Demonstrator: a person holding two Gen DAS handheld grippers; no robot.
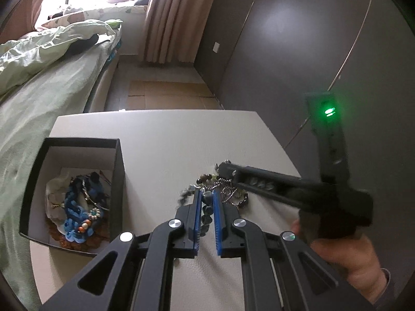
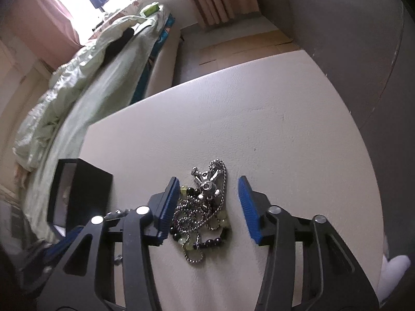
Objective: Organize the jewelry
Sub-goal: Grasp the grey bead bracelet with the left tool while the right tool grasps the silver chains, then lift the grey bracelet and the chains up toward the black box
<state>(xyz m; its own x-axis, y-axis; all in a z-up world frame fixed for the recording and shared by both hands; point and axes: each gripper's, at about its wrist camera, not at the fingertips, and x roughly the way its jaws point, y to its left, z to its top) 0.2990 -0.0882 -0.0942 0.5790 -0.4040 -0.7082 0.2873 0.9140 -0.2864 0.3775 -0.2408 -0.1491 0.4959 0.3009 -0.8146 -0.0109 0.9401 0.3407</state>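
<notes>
Two grippers work over a pale surface (image 2: 272, 129). Left gripper (image 1: 207, 199) has its blue pads pinching a strand of grey-blue beads (image 1: 207, 208), which trails between the fingers. Right gripper (image 2: 208, 189) is spread wide, its fingers straddling a tangled pile of silver chain and green-and-black beads (image 2: 205, 215) lying on the surface. Left of it sits a black box (image 1: 118, 181) holding blue and beaded jewelry (image 1: 77, 207).
</notes>
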